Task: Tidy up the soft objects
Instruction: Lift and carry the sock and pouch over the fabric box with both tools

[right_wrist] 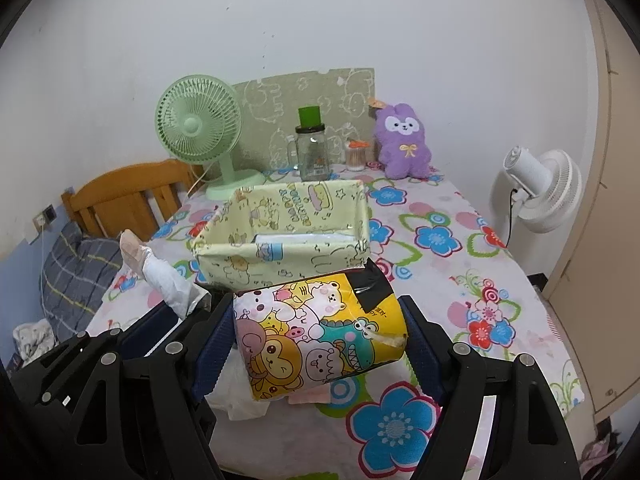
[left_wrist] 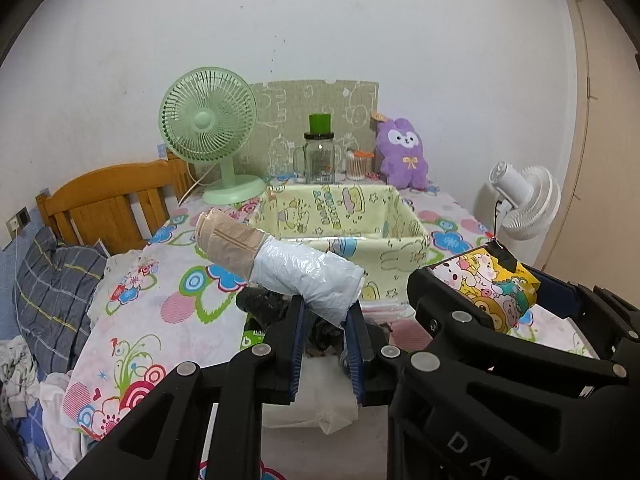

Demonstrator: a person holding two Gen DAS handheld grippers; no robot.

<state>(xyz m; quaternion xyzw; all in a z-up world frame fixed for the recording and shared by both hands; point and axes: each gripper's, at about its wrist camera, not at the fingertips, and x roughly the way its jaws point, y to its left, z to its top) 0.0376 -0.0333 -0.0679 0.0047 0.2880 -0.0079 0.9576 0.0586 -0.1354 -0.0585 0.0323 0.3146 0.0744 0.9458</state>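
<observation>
My left gripper (left_wrist: 326, 312) is shut on a rolled soft bundle (left_wrist: 280, 258), beige at its far end and wrapped in white plastic, held above the table in front of the pale yellow cartoon box (left_wrist: 340, 220). My right gripper (right_wrist: 320, 332) is shut on a yellow cartoon-print soft pack (right_wrist: 320, 332) with black tape, just in front of the box (right_wrist: 280, 232). The pack also shows in the left wrist view (left_wrist: 488, 288), and the bundle in the right wrist view (right_wrist: 160, 276). The box holds something white at its bottom.
A green fan (left_wrist: 208, 128), a glass jar with a green lid (left_wrist: 319, 152), a cotton-swab tub (left_wrist: 357, 164) and a purple plush rabbit (left_wrist: 402, 152) stand behind the box. A white fan (left_wrist: 524, 200) stands right of the table. A bed with a wooden headboard (left_wrist: 108, 196) is left. White plastic bags (left_wrist: 312, 400) lie under the grippers.
</observation>
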